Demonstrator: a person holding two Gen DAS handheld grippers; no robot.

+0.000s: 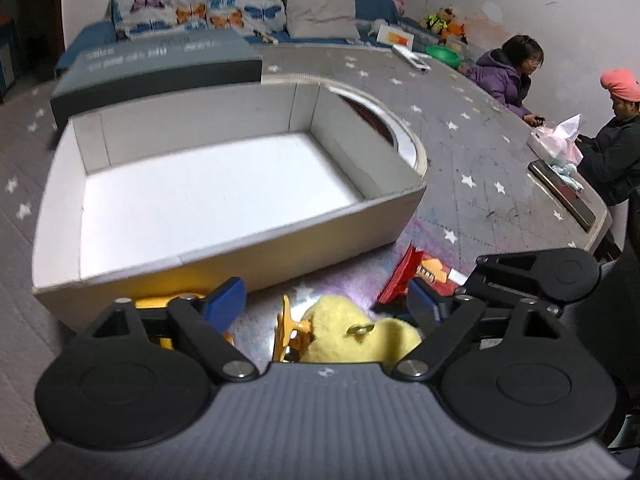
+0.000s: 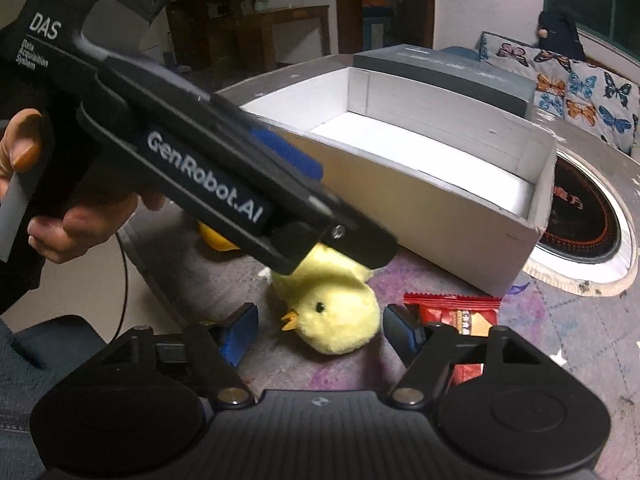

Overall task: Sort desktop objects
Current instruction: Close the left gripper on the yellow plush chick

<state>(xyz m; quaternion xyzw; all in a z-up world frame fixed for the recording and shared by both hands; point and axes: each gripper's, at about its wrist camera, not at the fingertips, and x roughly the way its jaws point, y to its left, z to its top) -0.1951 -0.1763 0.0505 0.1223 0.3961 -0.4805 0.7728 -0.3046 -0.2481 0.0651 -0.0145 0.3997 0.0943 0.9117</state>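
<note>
— Crowding the fluffy yellow chick toy (image 2: 332, 312), both claws gape around it: right gripper (image 2: 320, 336) astride, left gripper (image 1: 324, 308) above, neither pinching.
— They may collide, or nudge it. The red snack packet (image 2: 460, 316) lies beside it, the white cardboard box (image 1: 224, 240) beyond.

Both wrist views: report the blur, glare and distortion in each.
Left wrist view: fisheye bends the white box and table edge; its floor glares white; the plush chick is soft and half hidden. Right wrist view: the left gripper is motion-smeared up close; the chick and red snack packet are sharper.
</note>
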